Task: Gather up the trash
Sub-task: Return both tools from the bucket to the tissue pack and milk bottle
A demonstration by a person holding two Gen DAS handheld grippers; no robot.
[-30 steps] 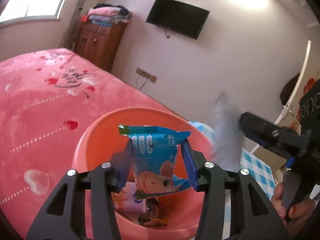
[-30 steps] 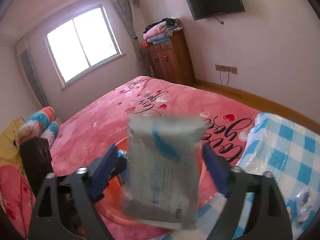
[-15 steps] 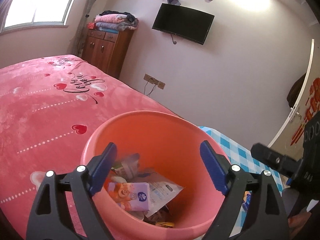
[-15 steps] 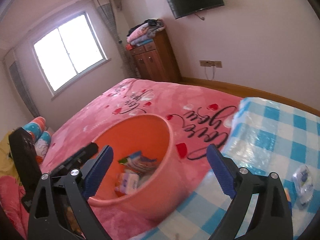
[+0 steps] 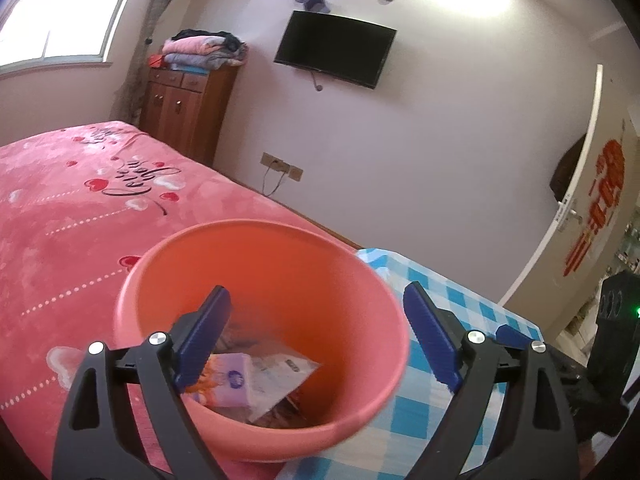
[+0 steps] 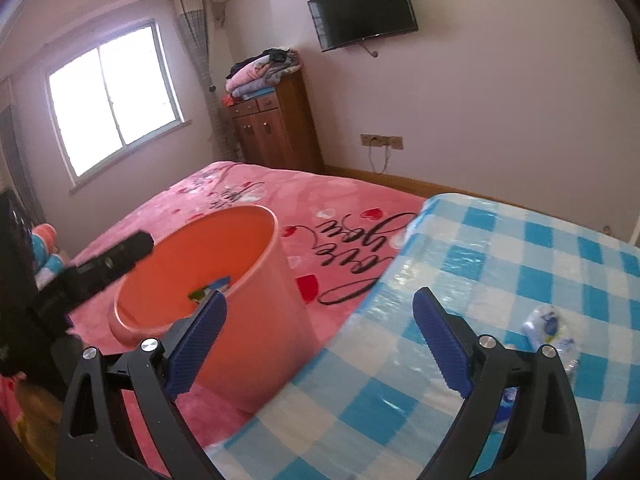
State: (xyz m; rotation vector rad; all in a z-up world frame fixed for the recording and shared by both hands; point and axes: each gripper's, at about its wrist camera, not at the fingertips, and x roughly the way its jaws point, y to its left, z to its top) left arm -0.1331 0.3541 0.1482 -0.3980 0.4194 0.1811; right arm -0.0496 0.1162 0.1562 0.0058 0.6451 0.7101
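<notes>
Both grippers are now hanging empty, where a second ago each was clamping a wrapper over the bin: the left gripper (image 5: 316,334) is standing with its blue pads spread wide and nothing between them, and the right gripper (image 6: 320,334) is likewise gaping, holding nothing and swinging away toward the table. Just under the left gripper, the orange bin (image 5: 256,240) is sitting on the pink bedspread (image 5: 72,216), with its near wall touching or overlapping the edge of the blue checked tablecloth (image 5: 440,292). Inside it, the dropped wrappers are lying in a loose pile: a white packet (image 5: 280,376) is leaning across a purple tissue pack (image 5: 230,384), with darker scraps beneath that are too blurred to name. From the right wrist view, a blue-and-green wrapper edge (image 6: 212,288) is showing just above the bin's floor. That is pointing, in my judgement, to two more pieces being collected and the hands being freed for the next pickup. Further along the right gripper's line, a crumpled clear plastic bottle (image 6: 548,328) is lying on the tablecloth just beside the right finger, so trash is still waiting and the task is not finishing yet. Beyond, a wooden cabinet (image 6: 276,132) stacked with folded bedding and a wall-mounted television (image 6: 362,8) are sitting against the far wall.
</notes>
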